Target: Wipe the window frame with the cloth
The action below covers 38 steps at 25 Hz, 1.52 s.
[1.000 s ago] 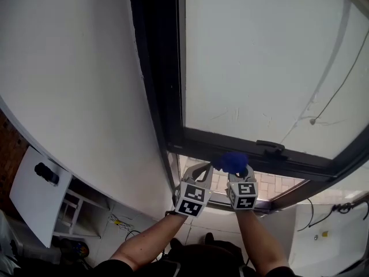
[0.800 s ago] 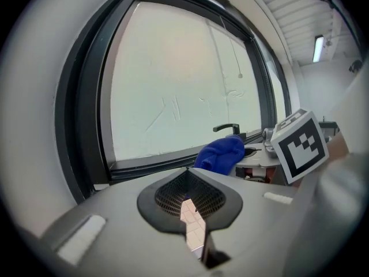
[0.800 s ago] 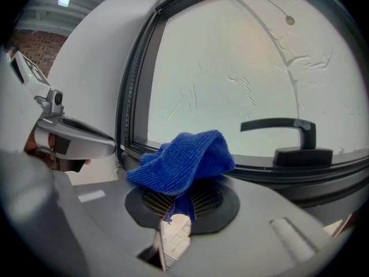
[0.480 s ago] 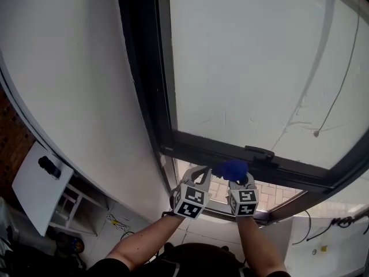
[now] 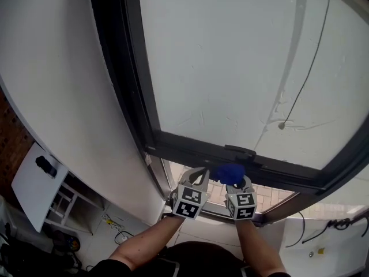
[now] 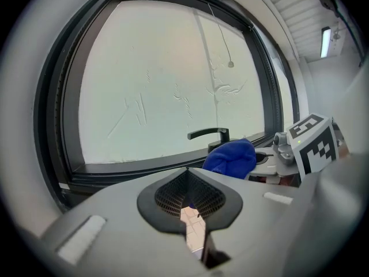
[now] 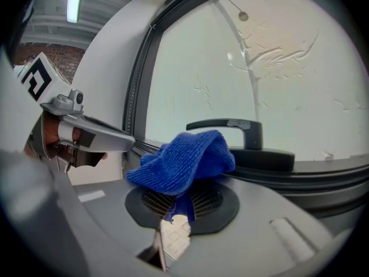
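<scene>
cloth, a bright blue bunch, sits low in the centre of the head view, pinched in our right tool, just under the lower rail of the dark window frame and its black handle. we cannot tell from there whether the cloth touches the rail. in the right gripper view the right tool has its jaws pressed on a hanging fold of the cloth, and the rest of the bunch mounds up above the jaws in front of the handle, in the middle of that view. our left tool is just beside the right one, to its left, at about the same height. in the left gripper view the left tool has its jaws pressed together at the tips with nothing between them; the cloth shows right of centre there. above both tools, the pale frosted pane fills the upper right of the head view, with a thin cord hanging across it to a small bead. a white wall takes the upper left.
</scene>
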Tool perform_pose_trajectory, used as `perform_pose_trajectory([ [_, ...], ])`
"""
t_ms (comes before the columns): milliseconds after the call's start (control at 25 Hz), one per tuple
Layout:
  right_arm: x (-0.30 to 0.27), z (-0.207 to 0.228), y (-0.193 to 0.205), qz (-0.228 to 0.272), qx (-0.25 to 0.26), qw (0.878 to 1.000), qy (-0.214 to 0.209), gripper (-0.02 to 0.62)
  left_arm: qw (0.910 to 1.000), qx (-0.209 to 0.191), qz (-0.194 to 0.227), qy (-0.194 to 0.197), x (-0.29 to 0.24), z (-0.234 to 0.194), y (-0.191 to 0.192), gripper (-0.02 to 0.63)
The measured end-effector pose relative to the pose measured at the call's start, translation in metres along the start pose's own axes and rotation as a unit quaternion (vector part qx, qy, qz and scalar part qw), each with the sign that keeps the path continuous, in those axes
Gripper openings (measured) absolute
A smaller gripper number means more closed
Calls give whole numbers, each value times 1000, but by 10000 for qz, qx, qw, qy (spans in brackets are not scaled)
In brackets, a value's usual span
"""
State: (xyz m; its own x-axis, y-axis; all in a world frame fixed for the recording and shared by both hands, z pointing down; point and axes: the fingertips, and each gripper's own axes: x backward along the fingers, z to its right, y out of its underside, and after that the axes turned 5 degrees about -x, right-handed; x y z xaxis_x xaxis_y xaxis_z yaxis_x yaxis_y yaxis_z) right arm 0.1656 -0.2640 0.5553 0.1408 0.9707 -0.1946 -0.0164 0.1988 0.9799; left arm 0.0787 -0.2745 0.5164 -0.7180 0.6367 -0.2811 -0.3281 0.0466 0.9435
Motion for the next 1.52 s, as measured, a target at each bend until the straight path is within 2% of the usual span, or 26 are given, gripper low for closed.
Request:
perform_pose_trajectory([
  [480,46,61,4,70,-118,9999,24,58,9996,275,38,115,-37,62,-15,-6],
  [920,91,123,10,137,-81,9995,268,58,9992,266,34,293,-66,119,-24,-6],
  [1200,118,159,15,157,-84,9976,670,58,9970,147,62,763,-80,157,-36,-6],
  [1520,144,193,18,84,-295,9916,1257,58,9898,-29,56,1420,-100,189,-46,-6],
])
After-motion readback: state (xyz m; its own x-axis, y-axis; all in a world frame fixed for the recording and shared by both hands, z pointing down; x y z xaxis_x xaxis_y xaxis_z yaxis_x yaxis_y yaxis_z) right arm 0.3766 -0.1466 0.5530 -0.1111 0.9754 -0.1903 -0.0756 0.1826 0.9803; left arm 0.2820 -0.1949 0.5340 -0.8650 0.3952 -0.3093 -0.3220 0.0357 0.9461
